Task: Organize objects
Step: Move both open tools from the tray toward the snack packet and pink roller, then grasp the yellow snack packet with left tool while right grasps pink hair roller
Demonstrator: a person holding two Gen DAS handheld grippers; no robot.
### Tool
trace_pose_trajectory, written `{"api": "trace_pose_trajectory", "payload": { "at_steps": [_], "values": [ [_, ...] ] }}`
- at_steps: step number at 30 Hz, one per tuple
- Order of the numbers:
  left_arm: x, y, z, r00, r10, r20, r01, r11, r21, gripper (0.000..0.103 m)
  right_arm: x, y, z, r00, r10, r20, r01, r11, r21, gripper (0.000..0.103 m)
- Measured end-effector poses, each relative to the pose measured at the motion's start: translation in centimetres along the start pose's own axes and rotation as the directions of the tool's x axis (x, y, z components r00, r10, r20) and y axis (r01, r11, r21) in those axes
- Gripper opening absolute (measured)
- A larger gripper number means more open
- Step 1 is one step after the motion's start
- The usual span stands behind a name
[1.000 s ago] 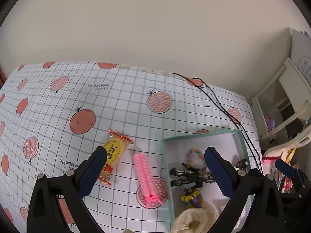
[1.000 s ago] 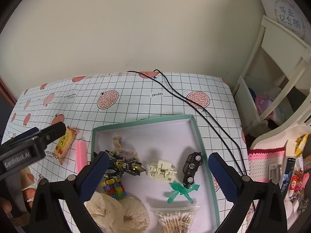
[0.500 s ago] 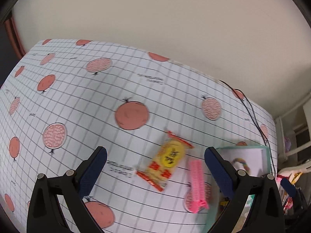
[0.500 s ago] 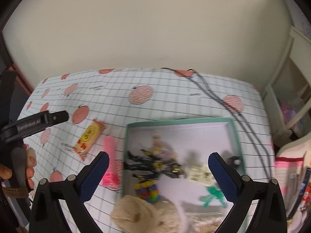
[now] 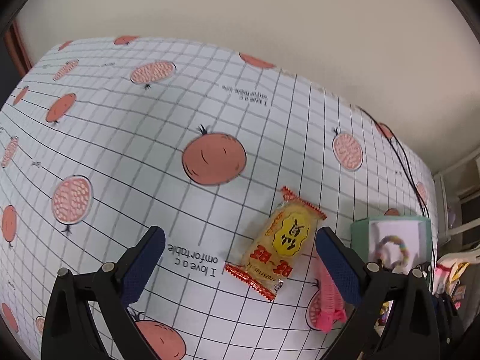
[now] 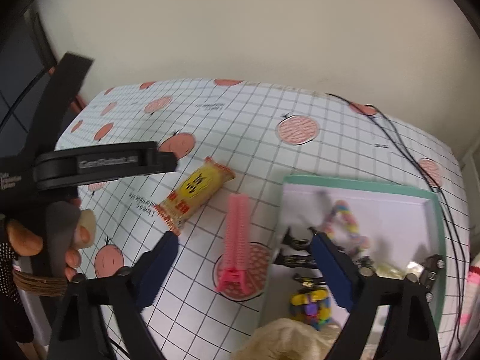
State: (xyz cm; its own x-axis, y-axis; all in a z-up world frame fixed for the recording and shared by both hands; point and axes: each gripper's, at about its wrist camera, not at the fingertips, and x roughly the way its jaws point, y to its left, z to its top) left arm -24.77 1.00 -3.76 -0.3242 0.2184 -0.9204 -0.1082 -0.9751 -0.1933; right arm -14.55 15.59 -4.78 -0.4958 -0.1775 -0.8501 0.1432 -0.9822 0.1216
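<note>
A yellow snack packet point(image 5: 277, 243) point(image 6: 194, 193) with red crimped ends lies on the gridded tablecloth. Beside it, to the right, lies a pink hair clip point(image 6: 237, 241) point(image 5: 327, 297). My left gripper point(image 5: 240, 253) is open above the cloth, its right finger just beside the packet. Open too, my right gripper point(image 6: 244, 255) hangs over the clip, which lies between its fingers. A teal-rimmed tray point(image 6: 436, 228) point(image 5: 360, 228) holds a dark toy figure point(image 6: 295, 252), a pastel bead bracelet point(image 6: 348, 222) and a multicoloured toy point(image 6: 312, 303).
A person's hand point(image 6: 45, 240) holds the left gripper's black handle point(image 6: 99, 165) at the left of the right wrist view. Black cables point(image 6: 420, 168) run past the tray's far side. A beige cloth point(image 6: 288, 339) lies at the tray's near end. Shelving stands right.
Both grippers have swung left, away from the tray. The packet now sits close to my left gripper's right finger, and the pink clip has come between my right gripper's fingers.
</note>
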Motion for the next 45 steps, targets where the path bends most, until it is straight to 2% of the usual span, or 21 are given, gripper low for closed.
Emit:
{"api": "trace_pose_trajectory", "payload": {
  "at_steps": [4,7,10,13,18,21,23,32,38,39,41,45],
  "values": [
    [1.0,0.0,-0.3,0.999,-0.031,-0.037,0.030,0.999,-0.020,0.100,1.2,0.5,-0.3,1.000,0.004,-0.031,-0.004,1.000,-0.018,0.074],
    [1.8,0.4,-0.5,0.997,-0.046,-0.062,0.041,0.997,-0.068,0.100,1.9,0.2,-0.5,0.999,0.021,-0.050,-0.021,1.000,0.005,0.069],
    [2.3,0.3,-0.7,0.996,-0.064,-0.058,0.061,0.996,-0.064,0.100,2.5,0.0,-0.7,0.998,0.020,-0.066,-0.018,1.000,0.024,0.067],
    [2.6,0.1,-0.9,0.997,-0.056,-0.047,0.054,0.997,-0.051,0.100,2.7,0.1,-0.7,0.998,0.020,-0.066,-0.019,1.000,0.020,0.056],
    [2.7,-0.4,-1.1,0.997,-0.076,-0.032,0.075,0.997,-0.023,0.099,2.8,0.6,-0.7,0.997,0.033,-0.071,-0.032,0.999,0.011,0.051],
    [2.6,-1.1,-1.2,0.998,-0.057,-0.018,0.057,0.998,0.016,0.098,3.1,1.0,-0.8,0.996,0.029,-0.081,-0.029,1.000,0.002,0.048],
    [2.7,-1.4,-1.3,0.999,-0.046,-0.016,0.047,0.998,0.035,0.093,3.3,1.2,-0.9,0.996,0.022,-0.088,-0.022,1.000,-0.005,0.047],
    [3.6,-1.9,-1.7,0.998,-0.040,-0.040,0.042,0.997,0.066,0.085,4.7,1.9,-1.7,0.992,-0.026,-0.124,0.021,0.999,-0.038,0.045],
    [3.9,-2.3,-2.0,0.998,-0.025,-0.054,0.030,0.996,0.088,0.084,5.3,1.9,-2.2,0.989,-0.038,-0.142,0.032,0.998,-0.045,0.037],
    [3.9,-2.3,-2.1,0.998,-0.022,-0.056,0.027,0.995,0.091,0.083,5.4,1.8,-2.2,0.988,-0.041,-0.146,0.035,0.998,-0.045,0.033],
    [4.1,-2.4,-2.1,0.998,-0.018,-0.064,0.025,0.995,0.098,0.071,5.5,1.9,-2.2,0.988,-0.041,-0.150,0.035,0.998,-0.045,0.030],
    [4.2,-2.8,-2.2,0.998,0.000,-0.064,0.008,0.993,0.119,0.063,5.5,2.0,-2.2,0.988,-0.044,-0.149,0.037,0.998,-0.047,0.029]
  ]
}}
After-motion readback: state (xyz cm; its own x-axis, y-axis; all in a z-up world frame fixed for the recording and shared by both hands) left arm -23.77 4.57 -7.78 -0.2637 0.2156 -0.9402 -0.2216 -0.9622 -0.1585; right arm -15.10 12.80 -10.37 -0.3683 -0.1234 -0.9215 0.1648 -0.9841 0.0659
